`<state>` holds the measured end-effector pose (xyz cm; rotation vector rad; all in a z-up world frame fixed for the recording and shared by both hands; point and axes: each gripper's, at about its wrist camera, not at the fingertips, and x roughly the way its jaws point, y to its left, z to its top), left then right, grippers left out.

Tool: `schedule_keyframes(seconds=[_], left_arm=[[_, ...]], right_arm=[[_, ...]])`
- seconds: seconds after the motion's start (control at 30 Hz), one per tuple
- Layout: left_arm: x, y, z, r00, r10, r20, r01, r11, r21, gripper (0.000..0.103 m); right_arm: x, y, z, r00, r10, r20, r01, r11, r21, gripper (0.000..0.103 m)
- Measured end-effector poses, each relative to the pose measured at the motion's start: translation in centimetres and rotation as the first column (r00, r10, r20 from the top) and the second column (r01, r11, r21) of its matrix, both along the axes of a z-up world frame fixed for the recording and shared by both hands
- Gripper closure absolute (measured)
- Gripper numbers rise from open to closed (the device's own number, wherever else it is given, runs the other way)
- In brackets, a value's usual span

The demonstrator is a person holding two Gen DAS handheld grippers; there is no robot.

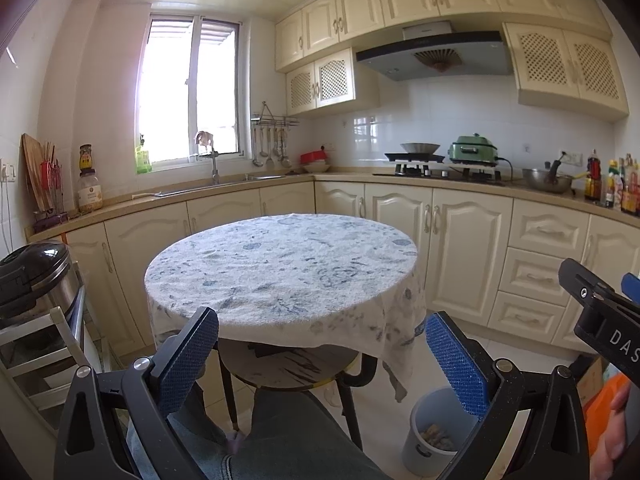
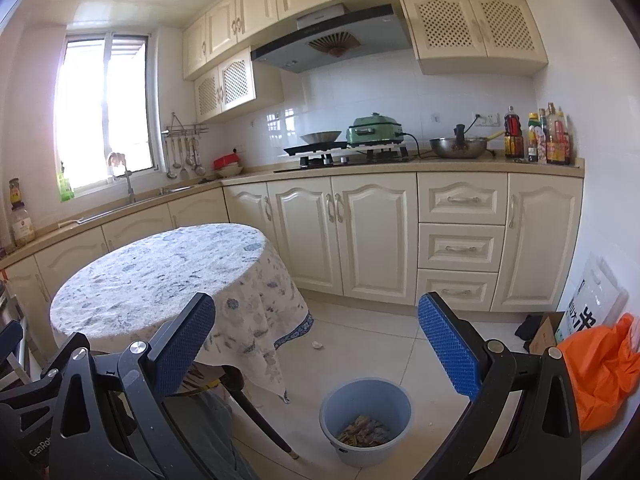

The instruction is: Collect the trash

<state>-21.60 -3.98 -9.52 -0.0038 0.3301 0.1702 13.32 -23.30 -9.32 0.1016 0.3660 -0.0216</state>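
Your bin [image 2: 366,420] is a grey-blue round plastic bucket, upright on the tile floor just right of the table, w/ crumpled brownish trash [image 2: 365,431] covering its bottom. One small white scrap [image 2: 317,345] lies on the floor beyond the bin, near the tablecloth hem, well apart from it.

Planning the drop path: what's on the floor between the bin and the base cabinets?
Right wrist view: bare pale floor tile, except one small white scrap lying between the round blue plastic bin and the cream base cabinets.
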Motion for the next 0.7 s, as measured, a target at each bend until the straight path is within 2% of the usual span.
schedule_keyframes(seconds=[0.7], left_arm=[[-0.28,0.37,0.37,1.0,-0.004,-0.012,0.004,1.0,-0.025,0.001]], right_arm=[[0.13,0.01,-0.17,1.0,0.001,-0.004,-0.001,1.0,-0.002,0.0]])
